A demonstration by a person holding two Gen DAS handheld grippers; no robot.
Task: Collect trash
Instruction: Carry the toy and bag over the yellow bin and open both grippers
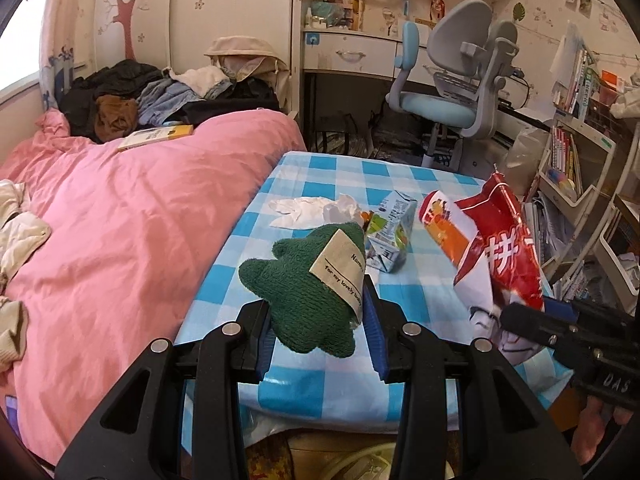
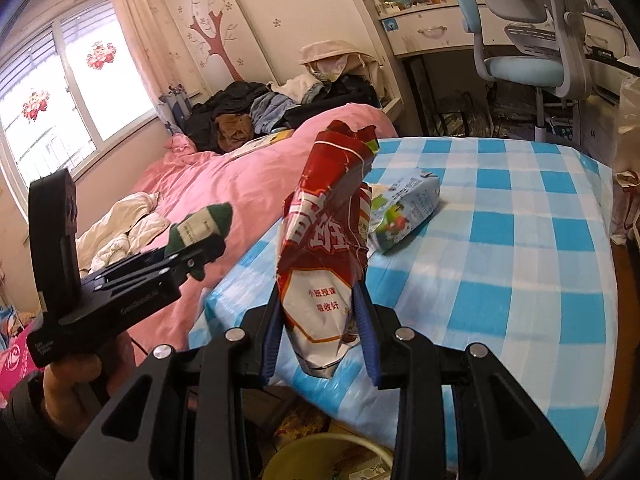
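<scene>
A child's bedroom in a home; a bed with a pink duvet [image 1: 132, 216] and heaped clothes [image 1: 160, 96] along its far edge; a tree decal [image 2: 214, 38] on the wardrobe; a study desk [image 1: 352, 54] with a blue chair [image 1: 448, 96]; crowded bookshelves [image 1: 576, 148].

Fuzzy knitted green cloth toy [image 1: 304, 300] with paper label, glossy crinkled red snack bag [image 2: 324, 264], smooth checked tablecloth [image 2: 520, 240]

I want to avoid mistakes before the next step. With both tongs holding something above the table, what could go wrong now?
1. The left tongs hold a green knitted sock with a paper label; it may not be trash at all.
2. The right tongs pinch only the lower end of the red snack bag, so the tall bag could tip or slip.
</scene>
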